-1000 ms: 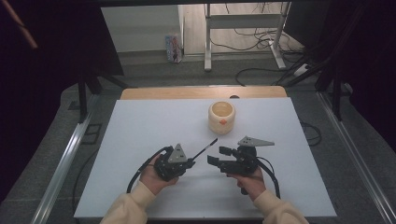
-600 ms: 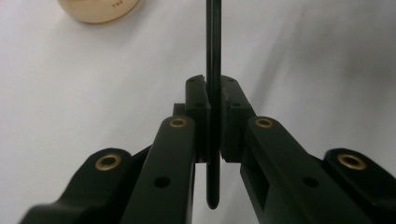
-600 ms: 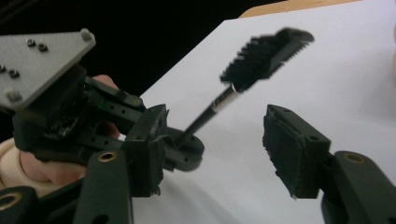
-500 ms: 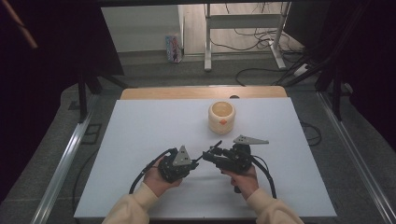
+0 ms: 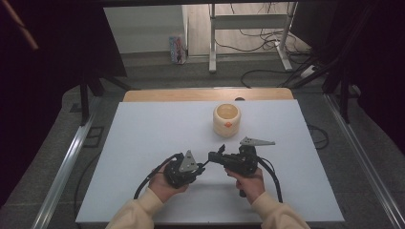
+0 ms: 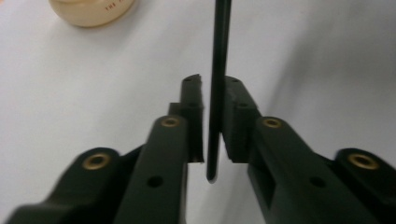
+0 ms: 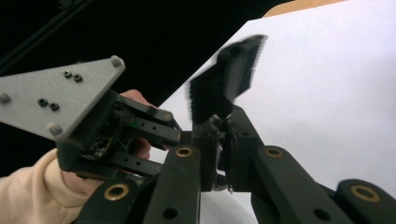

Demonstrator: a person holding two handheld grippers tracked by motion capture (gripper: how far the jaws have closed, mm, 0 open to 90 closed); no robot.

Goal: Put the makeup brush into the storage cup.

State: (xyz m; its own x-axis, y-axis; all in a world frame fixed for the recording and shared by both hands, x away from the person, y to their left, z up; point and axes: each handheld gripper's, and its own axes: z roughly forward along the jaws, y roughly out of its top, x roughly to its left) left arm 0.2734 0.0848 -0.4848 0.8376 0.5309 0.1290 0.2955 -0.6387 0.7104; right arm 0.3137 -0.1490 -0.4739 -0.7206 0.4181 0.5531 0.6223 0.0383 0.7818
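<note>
Near the front of the white table (image 5: pixel 143 143), well short of the cream jar (image 5: pixel 227 120), both grippers met over 1 thin black brush. The right gripper (image 7: pixel 219 128) was clenched on the brush (image 7: pixel 227 79) near its bristle end, bristles sticking up past the jaw tips in the right gripper view. The left gripper (image 6: pixel 212 100) had the brush's thin black handle (image 6: pixel 219 56) running between its 2 jaws; a sliver of gap showed on each side, so the jaws looked close around the handle but not yet pinching it, probably a hand-over or a re-grip in progress. Seen from the high view, the left gripper (image 5: pixel 184 169) sat nearer the person than the jar, and the right gripper (image 5: pixel 220 157) pointed toward it, tips nearly touching. Holding the brush at both ends likely kept it steady while the grip changed. The jar stood open-topped behind both grippers, untouched, apparently the brush's target. The person's left hand (image 7: pixel 135 144) showed beside the left gripper body.
</note>
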